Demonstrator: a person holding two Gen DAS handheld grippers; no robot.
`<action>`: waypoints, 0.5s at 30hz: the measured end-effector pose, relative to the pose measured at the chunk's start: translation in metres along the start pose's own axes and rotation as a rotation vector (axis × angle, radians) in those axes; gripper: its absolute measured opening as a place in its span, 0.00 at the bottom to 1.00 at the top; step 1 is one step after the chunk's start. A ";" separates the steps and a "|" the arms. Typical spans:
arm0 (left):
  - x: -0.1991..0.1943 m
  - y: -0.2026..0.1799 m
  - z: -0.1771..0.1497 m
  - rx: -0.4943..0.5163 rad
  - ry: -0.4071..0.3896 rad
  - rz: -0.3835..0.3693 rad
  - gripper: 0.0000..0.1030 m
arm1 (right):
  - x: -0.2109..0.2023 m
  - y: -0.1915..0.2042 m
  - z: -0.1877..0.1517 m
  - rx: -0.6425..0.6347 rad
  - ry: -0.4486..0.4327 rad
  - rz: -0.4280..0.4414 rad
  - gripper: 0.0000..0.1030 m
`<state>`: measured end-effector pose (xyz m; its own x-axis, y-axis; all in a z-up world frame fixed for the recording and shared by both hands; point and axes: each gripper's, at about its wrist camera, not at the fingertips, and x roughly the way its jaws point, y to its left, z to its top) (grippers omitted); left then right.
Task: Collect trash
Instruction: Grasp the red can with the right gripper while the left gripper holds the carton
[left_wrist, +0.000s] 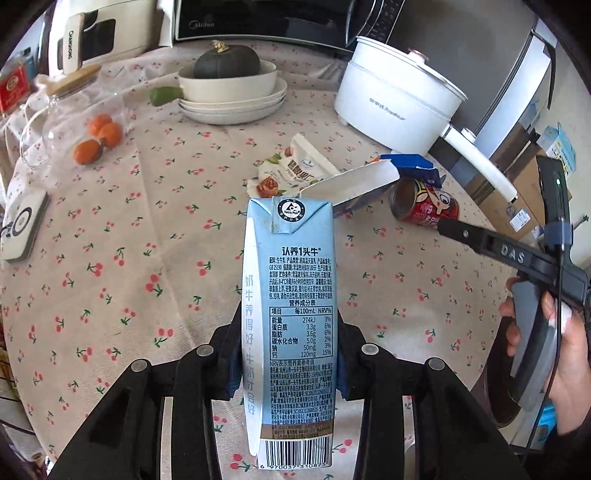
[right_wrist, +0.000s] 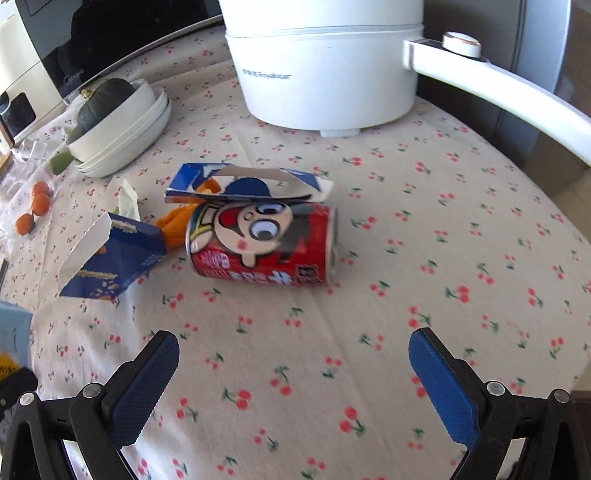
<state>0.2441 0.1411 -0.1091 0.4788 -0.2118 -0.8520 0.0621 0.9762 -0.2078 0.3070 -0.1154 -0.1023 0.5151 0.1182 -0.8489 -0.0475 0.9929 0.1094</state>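
Note:
My left gripper (left_wrist: 290, 354) is shut on a light blue milk carton (left_wrist: 291, 295), held upright above the cherry-print tablecloth (left_wrist: 147, 240). Beyond it lie a white snack wrapper (left_wrist: 291, 166), a torn blue and white box (left_wrist: 354, 184) and a red cartoon can (left_wrist: 424, 205) on its side. In the right wrist view the red can (right_wrist: 262, 243) lies ahead of my right gripper (right_wrist: 293, 354), which stands open with nothing between its blue pads (right_wrist: 147, 384). The torn blue box (right_wrist: 114, 254) lies left of the can, a blue and white flap (right_wrist: 251, 184) behind it.
A white electric pot (left_wrist: 399, 99) with a long handle stands at the back right. Stacked white plates with a dark squash (left_wrist: 229, 85) sit at the back centre, a glass jar with oranges (left_wrist: 85, 125) at the left. A hand (left_wrist: 554, 350) holds the right gripper's body.

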 end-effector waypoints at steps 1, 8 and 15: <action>0.002 0.003 -0.002 -0.001 0.005 0.003 0.39 | 0.005 0.004 0.004 0.003 -0.012 -0.010 0.99; 0.009 0.012 -0.005 -0.002 0.019 0.017 0.39 | 0.033 0.011 0.022 0.035 -0.054 -0.116 0.99; 0.007 0.013 -0.006 -0.016 0.019 0.010 0.39 | 0.042 0.008 0.028 0.033 -0.021 -0.134 0.64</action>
<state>0.2429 0.1519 -0.1209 0.4629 -0.2034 -0.8628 0.0438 0.9774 -0.2069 0.3524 -0.1028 -0.1220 0.5331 -0.0160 -0.8459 0.0506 0.9986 0.0130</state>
